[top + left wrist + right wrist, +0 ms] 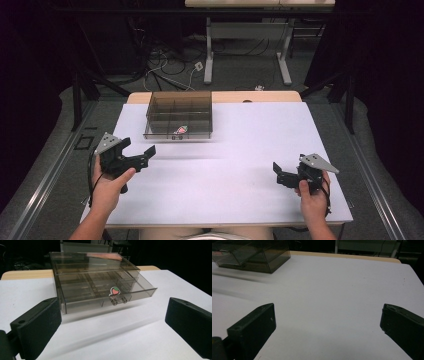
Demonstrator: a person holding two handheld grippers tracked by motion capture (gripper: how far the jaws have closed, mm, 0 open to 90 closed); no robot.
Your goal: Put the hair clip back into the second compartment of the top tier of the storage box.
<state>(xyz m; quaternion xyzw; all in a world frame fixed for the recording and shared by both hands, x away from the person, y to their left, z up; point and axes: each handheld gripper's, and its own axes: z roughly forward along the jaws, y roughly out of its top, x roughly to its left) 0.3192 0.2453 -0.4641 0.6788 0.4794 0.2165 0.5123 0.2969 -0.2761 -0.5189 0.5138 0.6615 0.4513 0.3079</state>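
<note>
A smoky see-through plastic organiser box (179, 115) with inner dividers stands at the back of the white table top, left of centre. Its front drawer (107, 293) is pulled partly out and carries a small red-and-green sticker (114, 290) above a clear knob (118, 300). My left gripper (138, 151) is open, held above the table's left side, its jaws pointing toward the box with nothing between them. My right gripper (279, 172) is open at the right near the front edge, empty, jaws pointing left over bare table. The box's corner (249, 256) appears at the upper left of the right gripper view.
The white table top (235, 165) lies on a wooden board (260, 96) that shows along the back edge. Beyond it, on the floor, stand desk legs (209, 50) and loose cables (165, 65). Dark frame bars (77, 95) flank the table.
</note>
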